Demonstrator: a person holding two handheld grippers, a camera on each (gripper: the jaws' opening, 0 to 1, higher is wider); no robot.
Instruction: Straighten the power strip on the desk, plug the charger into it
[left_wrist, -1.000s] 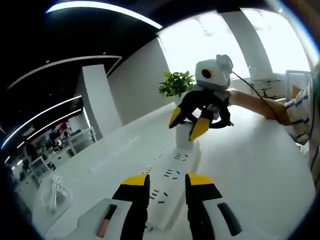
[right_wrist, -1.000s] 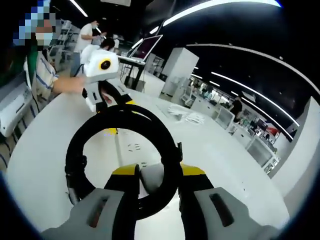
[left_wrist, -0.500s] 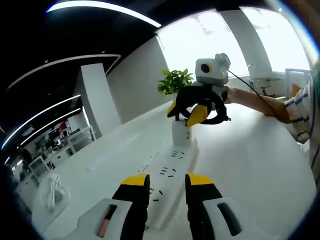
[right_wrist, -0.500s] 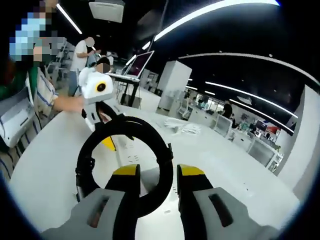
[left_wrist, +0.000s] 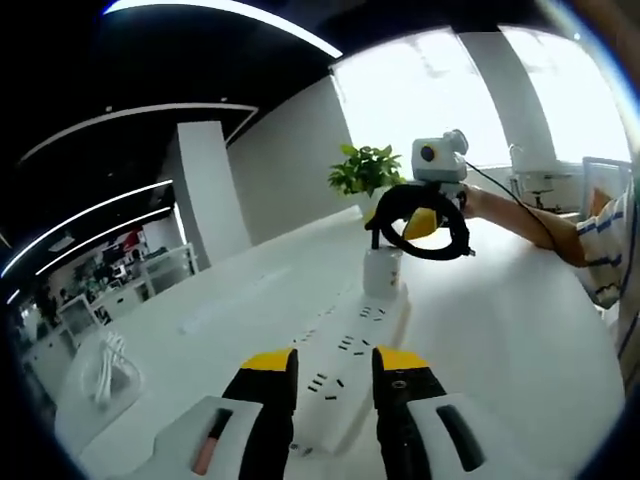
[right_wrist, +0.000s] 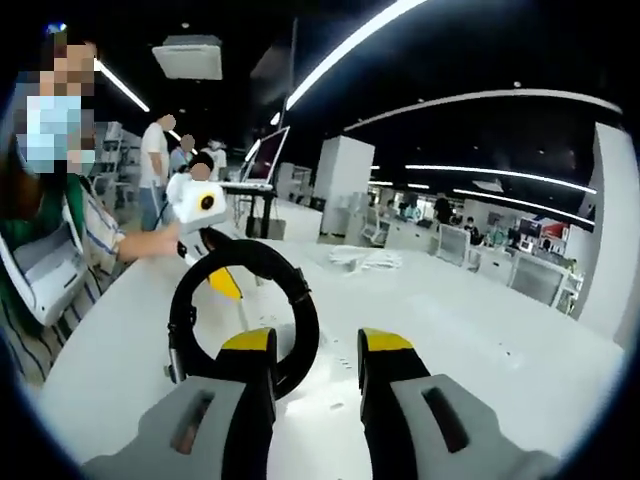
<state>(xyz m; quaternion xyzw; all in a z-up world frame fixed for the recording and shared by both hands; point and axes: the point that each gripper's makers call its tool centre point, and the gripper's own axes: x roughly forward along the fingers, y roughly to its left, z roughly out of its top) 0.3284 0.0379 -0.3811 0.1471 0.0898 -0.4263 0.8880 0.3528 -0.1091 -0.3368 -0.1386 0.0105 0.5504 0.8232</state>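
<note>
A: Right gripper (right_wrist: 305, 345) jaws parted, nothing between them. Black cable loop (right_wrist: 243, 315) hangs just off its left jaw. Grip status: cannot tell.

B: Charger?

A: White charger (left_wrist: 382, 272) stands upright in the far end of the power strip (left_wrist: 345, 375). Looks plugged.

B: Left gripper?

A: Left gripper (left_wrist: 335, 360) open, empty, low over the strip's near end. Strip runs diagonally on the desk (left_wrist: 500, 350). Judgement: plug step done; next, check seating and release the cable.

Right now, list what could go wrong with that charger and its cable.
1. The black cable loop hangs around one finger of the right gripper; pulling away could tug the charger out of the power strip.
2. The strip's near end lies between the left gripper's fingers; a twist could skew it.
</note>
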